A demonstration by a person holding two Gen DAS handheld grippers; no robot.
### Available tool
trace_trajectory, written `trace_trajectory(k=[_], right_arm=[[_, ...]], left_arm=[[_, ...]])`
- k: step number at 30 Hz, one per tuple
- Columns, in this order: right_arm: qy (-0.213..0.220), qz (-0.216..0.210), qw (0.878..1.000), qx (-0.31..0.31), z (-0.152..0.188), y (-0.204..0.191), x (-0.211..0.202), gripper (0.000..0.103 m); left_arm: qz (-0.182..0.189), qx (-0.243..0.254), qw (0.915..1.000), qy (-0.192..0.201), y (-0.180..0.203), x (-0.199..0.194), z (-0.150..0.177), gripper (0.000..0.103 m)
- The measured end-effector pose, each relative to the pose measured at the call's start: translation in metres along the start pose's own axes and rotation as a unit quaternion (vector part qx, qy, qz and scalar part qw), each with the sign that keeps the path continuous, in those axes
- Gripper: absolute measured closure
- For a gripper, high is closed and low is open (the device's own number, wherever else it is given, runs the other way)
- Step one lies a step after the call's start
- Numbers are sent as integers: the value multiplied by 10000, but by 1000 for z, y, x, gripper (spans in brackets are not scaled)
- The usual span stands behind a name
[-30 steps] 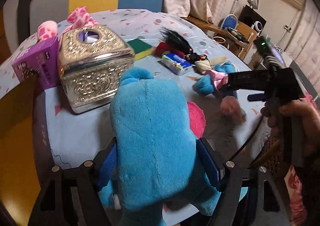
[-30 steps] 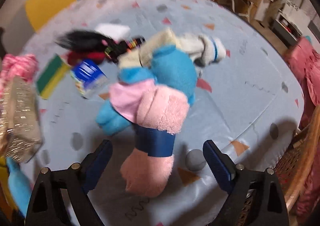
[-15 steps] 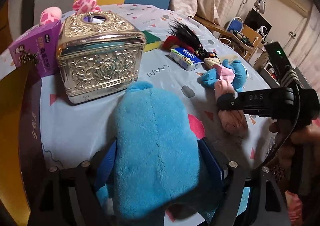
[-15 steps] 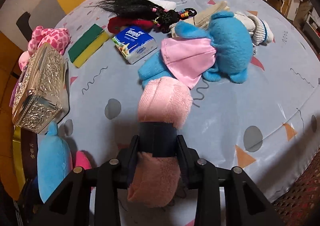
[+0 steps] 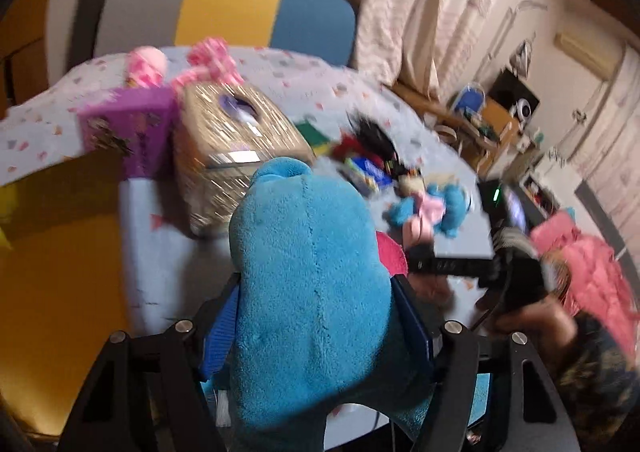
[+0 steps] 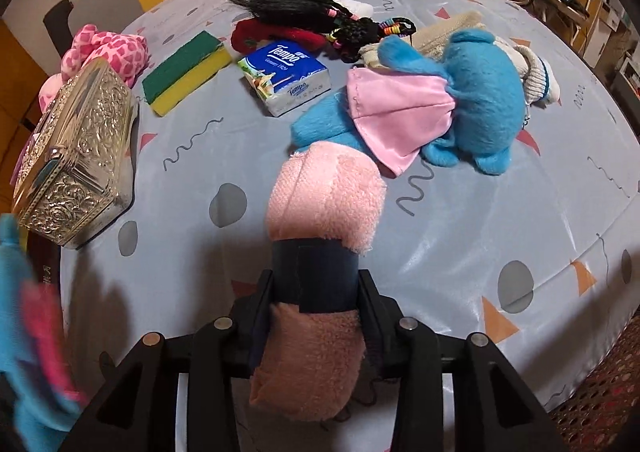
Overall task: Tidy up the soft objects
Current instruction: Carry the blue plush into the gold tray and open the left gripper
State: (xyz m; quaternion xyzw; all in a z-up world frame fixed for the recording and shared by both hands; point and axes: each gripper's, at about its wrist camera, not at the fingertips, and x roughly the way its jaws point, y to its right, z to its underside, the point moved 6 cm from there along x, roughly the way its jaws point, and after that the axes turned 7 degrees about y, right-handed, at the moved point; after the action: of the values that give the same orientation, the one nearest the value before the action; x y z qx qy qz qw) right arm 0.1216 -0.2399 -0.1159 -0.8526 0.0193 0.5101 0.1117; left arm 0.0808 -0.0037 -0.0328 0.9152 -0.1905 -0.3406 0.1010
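My left gripper (image 5: pixel 316 316) is shut on a large blue plush toy (image 5: pixel 308 276) and holds it above the table's near edge. It shows blurred at the left edge of the right wrist view (image 6: pixel 24 332). My right gripper (image 6: pixel 316 292) is shut on a rolled pink towel (image 6: pixel 324 195) with a dark band, just above the table. In the left wrist view the right gripper (image 5: pixel 424 260) is close beside the blue plush. A small blue plush with a pink cloth (image 6: pixel 440 103) lies on the table beyond the towel.
On the patterned tablecloth (image 6: pixel 520 211): an ornate silver box (image 6: pixel 76 159), a green-yellow sponge (image 6: pixel 184 71), a Tempo tissue pack (image 6: pixel 288 75), a black hairpiece (image 6: pixel 288 3), a pink spotted plush (image 6: pixel 108 51), a purple box (image 5: pixel 124 127). A chair (image 5: pixel 240 11) stands behind.
The left gripper has lifted the blue plush up and tilted; its view is motion-blurred. The right gripper, which closed on the pink towel a second ago, still holds it and has moved closer to the plush.
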Motion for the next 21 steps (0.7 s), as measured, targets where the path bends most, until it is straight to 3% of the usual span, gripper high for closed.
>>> trace_trajectory(k=[5, 10, 16, 21], right_arm=[[63, 11, 10000, -32, -1, 0, 1, 63], [110, 11, 9999, -53, -1, 0, 0, 63], [126, 11, 9999, -86, -2, -1, 1, 63], [136, 31, 9998, -135, -2, -1, 2, 63]], left_arm=[[-241, -351, 9979, 484, -38, -63, -32, 31], [-950, -546, 9915, 698, -105, -103, -58, 30], [-2011, -396, 9781, 354, -194, -86, -60, 31], [-2508, -513, 9667, 24, -255, -72, -48, 31]])
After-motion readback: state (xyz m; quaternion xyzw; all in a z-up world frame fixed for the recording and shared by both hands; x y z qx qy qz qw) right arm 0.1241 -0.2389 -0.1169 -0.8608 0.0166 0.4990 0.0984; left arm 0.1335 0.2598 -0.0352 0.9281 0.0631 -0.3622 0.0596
